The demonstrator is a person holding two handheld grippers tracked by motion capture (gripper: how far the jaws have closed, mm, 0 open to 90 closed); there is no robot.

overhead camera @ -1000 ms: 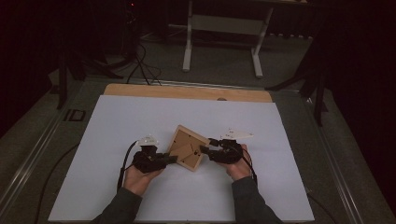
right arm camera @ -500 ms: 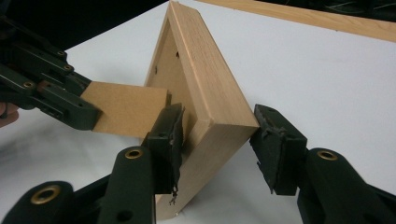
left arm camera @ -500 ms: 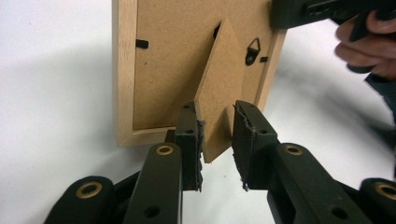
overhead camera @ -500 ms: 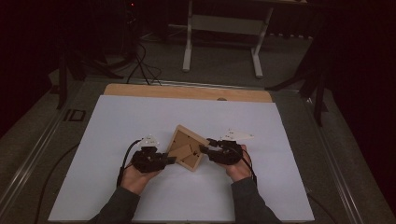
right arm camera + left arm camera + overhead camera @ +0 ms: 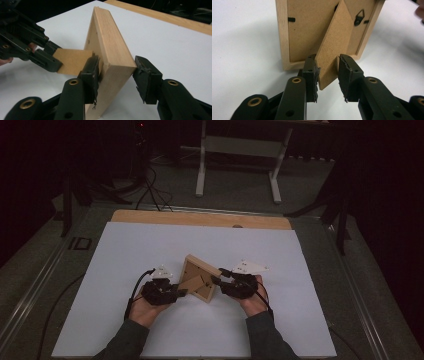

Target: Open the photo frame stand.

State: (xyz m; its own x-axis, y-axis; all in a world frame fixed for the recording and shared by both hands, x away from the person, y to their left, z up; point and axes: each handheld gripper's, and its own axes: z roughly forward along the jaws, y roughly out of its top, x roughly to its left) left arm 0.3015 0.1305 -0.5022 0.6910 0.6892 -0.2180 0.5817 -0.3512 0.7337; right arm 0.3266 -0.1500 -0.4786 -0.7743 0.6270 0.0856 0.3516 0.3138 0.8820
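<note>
A light wooden picture frame (image 5: 200, 277) stands tilted on the white table, its back and brown fibreboard stand leg (image 5: 334, 42) facing the person. My left gripper (image 5: 327, 75) straddles the leg's lower end. Its jaws have just been opening: one pad (image 5: 312, 75) still touches the leg and the other stands clear of it. From the right, my right gripper (image 5: 116, 75) spans the frame's thick side edge (image 5: 110, 45). Its jaws have just been closing, and both pads rest against the wood. In the high view the left gripper (image 5: 181, 291) and right gripper (image 5: 216, 279) flank the frame.
A white sheet (image 5: 150, 250) covers the table, with a bare wooden strip (image 5: 200, 218) along the far edge. Beyond the table stand a white metal support (image 5: 240, 145) and cables (image 5: 150, 185) on the dark floor. Both forearms enter from the bottom.
Both hands and the frame stay almost where they were. From above no clear movement shows.
</note>
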